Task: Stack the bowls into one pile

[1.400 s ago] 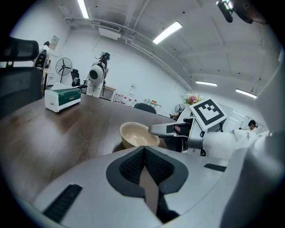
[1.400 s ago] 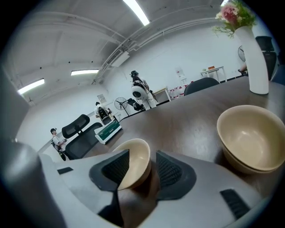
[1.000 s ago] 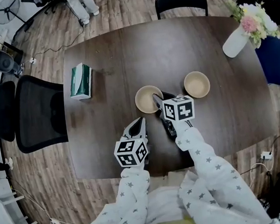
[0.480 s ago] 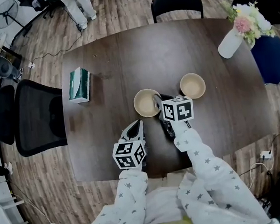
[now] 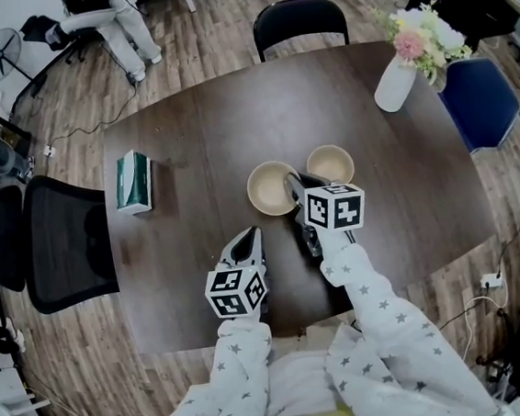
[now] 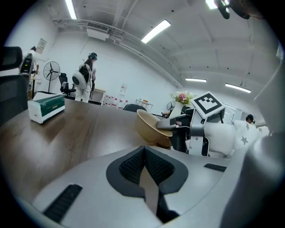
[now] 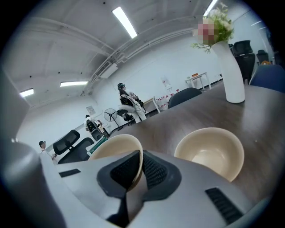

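Thin rim pinch could drop the bowl (image 5: 267, 191)
Right gripper (image 7: 136, 171) fingers just clamped its tilted rim; left gripper (image 6: 144, 173) fingers together.

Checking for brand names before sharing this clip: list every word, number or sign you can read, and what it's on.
Nothing is legible.
Green tissue box: print too blurred to read.
Left gripper and right gripper cubes: square marker patterns, no letters.
Wall notices: too small to read.
Held bowl and other bowl: no markings.
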